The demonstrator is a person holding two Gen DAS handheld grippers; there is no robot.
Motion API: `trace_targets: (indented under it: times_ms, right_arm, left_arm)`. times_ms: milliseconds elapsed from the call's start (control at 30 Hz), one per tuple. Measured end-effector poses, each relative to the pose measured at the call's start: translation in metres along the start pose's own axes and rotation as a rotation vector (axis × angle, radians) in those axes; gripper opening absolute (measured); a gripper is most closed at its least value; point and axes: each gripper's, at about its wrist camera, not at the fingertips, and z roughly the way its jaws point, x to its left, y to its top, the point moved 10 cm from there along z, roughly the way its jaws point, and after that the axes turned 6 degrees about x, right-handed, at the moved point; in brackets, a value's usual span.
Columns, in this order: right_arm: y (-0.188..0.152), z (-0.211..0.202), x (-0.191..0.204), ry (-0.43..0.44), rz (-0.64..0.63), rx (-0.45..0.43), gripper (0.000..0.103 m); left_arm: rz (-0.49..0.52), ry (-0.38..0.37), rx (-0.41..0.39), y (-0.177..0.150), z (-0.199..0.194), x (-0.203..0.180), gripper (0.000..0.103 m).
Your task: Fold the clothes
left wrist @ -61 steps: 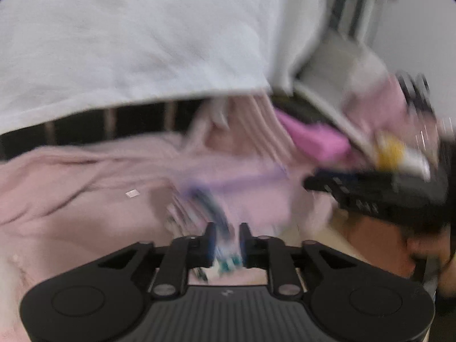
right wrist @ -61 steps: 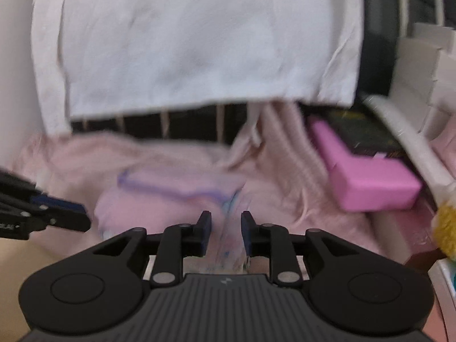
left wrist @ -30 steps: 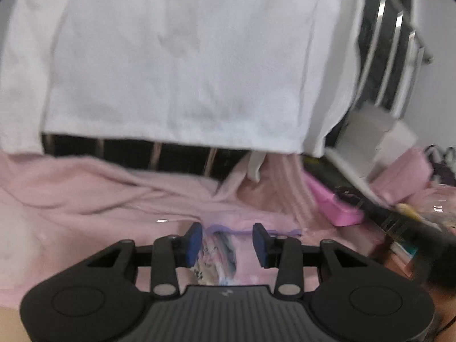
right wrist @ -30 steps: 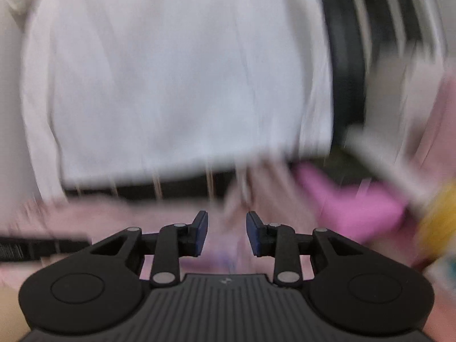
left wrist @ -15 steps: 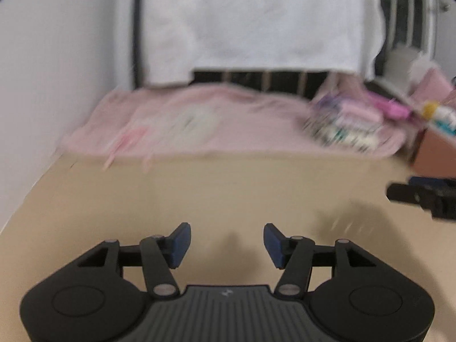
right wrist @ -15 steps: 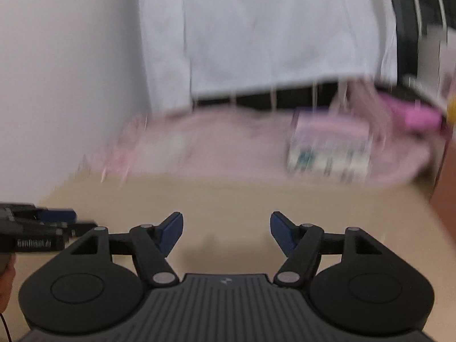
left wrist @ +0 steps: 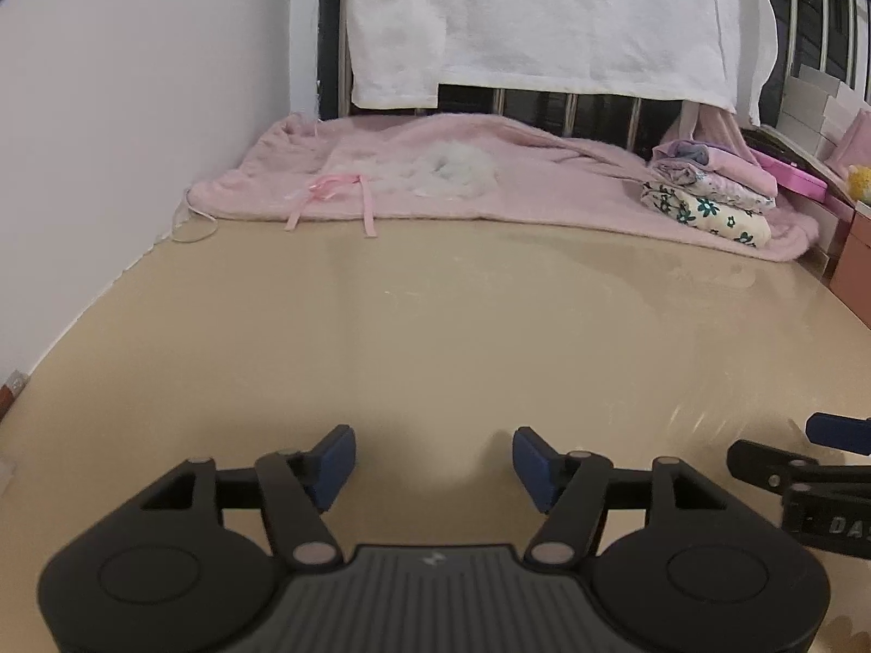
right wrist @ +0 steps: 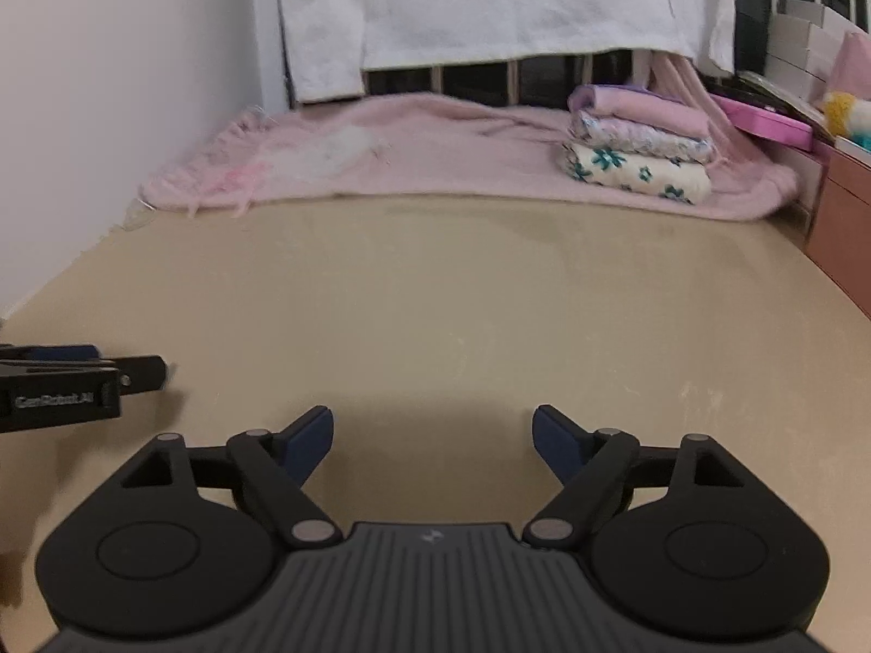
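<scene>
A stack of folded clothes (left wrist: pixel 710 193) (right wrist: pixel 639 144), a pink piece over a pale patterned one and a cream floral one, rests at the far right on a pink fleece garment (left wrist: pixel 413 171) (right wrist: pixel 337 155) spread along the back of the beige table (left wrist: pixel 435 337). My left gripper (left wrist: pixel 434 460) hovers low over the bare table near its front edge, jaws opening, nothing between them. My right gripper (right wrist: pixel 433 438) is beside it on the right, jaws also opening and empty. Each gripper shows at the edge of the other's view.
A white towel (left wrist: pixel 544 16) hangs over a dark railing at the back. A white wall (left wrist: pixel 136 109) borders the left. At the right are a brown box (right wrist: pixel 844 207), a pink case (right wrist: pixel 767 125), white boxes and a yellow fluffy thing (right wrist: pixel 841 106).
Both grippers let go of the folded piece on the stack, pulled back toward the table's front edge and sank lower. Their jaws spread wider.
</scene>
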Motion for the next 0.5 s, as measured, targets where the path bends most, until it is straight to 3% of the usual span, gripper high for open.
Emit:
trace_targets:
  times_ms: [33,67,167,300,500]
  right_arm:
    - [-0.001,0.001,0.001,-0.016,-0.006,0.003,0.089]
    - [-0.002,0.003,0.000,-0.032,-0.013,0.013,0.102]
    - [-0.005,0.006,0.001,-0.069,-0.038,0.034,0.103]
    - [-0.007,0.005,-0.002,-0.069,-0.005,0.042,0.103]
    - [-0.010,0.004,-0.006,-0.061,0.034,0.049,0.103]
  left_arm:
    - [0.000,-0.003,0.000,0.000,0.000,-0.002,0.071]
    - [0.007,0.000,-0.002,-0.001,0.001,-0.004,0.072]
    - [0.037,0.007,0.004,-0.001,0.005,-0.011,0.082]
    - [0.056,0.008,0.031,-0.003,0.011,-0.016,0.103]
    - [0.052,0.017,0.036,-0.005,0.011,-0.018,0.103]
